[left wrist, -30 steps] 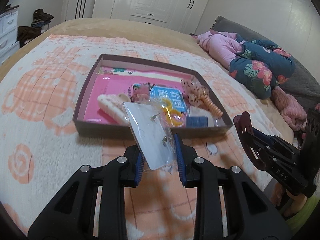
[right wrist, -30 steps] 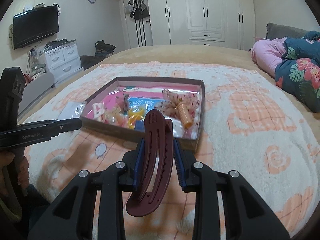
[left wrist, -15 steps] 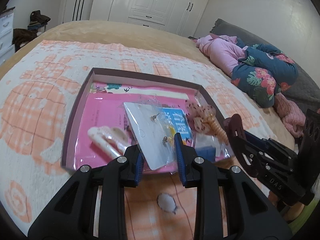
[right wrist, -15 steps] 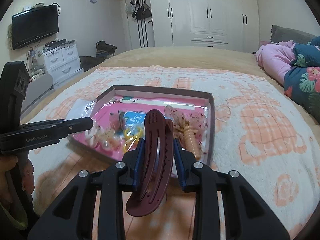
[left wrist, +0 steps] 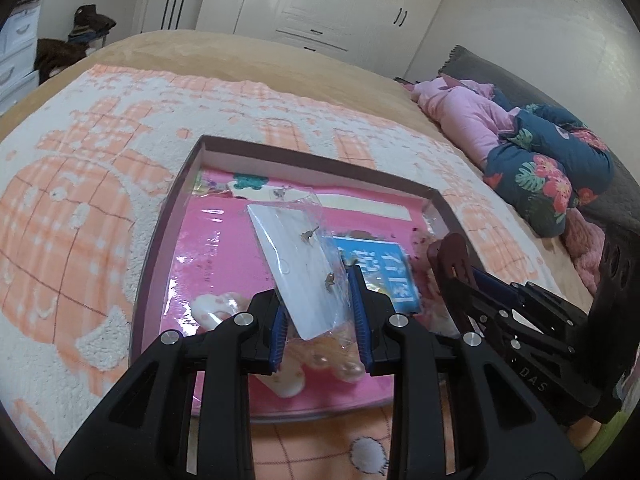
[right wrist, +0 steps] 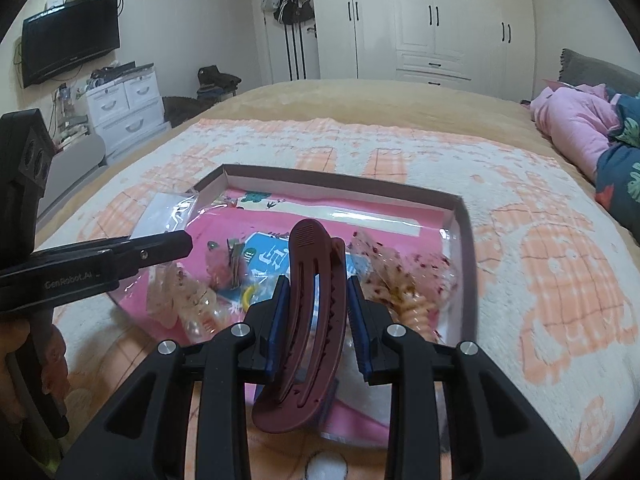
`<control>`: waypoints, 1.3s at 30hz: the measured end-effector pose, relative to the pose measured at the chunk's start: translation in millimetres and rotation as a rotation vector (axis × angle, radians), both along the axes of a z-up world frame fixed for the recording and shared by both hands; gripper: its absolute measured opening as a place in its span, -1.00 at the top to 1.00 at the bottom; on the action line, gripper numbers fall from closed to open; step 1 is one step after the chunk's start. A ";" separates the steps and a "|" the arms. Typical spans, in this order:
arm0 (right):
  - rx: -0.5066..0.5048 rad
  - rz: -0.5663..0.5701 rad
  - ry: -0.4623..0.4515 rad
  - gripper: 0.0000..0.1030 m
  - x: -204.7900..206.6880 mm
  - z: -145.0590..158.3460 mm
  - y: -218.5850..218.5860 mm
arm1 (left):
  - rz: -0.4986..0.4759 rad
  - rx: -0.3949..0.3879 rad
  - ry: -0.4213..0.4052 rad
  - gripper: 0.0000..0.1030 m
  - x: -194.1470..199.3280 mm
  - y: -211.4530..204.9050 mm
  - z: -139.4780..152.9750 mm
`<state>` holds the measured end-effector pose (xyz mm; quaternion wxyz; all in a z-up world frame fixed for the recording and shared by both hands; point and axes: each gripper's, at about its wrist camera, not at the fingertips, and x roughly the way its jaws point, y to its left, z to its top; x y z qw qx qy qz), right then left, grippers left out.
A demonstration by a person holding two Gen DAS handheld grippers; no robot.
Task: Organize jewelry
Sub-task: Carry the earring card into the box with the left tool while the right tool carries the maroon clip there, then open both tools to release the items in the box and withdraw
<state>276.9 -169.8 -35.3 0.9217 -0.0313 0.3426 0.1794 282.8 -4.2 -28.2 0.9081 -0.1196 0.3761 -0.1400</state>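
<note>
Right gripper [right wrist: 316, 322] clamping maroon hair clip [right wrist: 310, 328] lengthwise, tip toward box [right wrist: 466, 240], left gripper [left wrist: 318, 320] pinching earring packet [left wrist: 304, 268]

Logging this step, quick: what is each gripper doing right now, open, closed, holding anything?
Left gripper: closed on the clear bag of earrings.
Right gripper: closed on the maroon hair clip.

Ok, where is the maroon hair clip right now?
The maroon hair clip is clamped upright in the right gripper, centre of the right wrist view, above the near part of the pink-lined box, right of the left gripper.
</note>
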 end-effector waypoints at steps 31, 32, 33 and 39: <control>-0.022 0.001 0.064 0.15 5.3 -16.4 13.2 | 0.018 0.006 0.040 0.44 23.3 0.3 -15.1; -0.029 0.002 0.058 0.14 2.1 -15.6 13.2 | 0.019 0.004 0.041 0.41 22.7 1.2 -15.0; -0.038 0.005 0.051 0.12 -2.3 -14.8 13.0 | 0.020 0.002 0.040 0.41 22.1 1.8 -14.7; -0.050 -0.011 0.021 -0.10 -22.1 -12.0 5.6 | 0.030 0.003 0.033 0.26 15.2 6.2 -10.3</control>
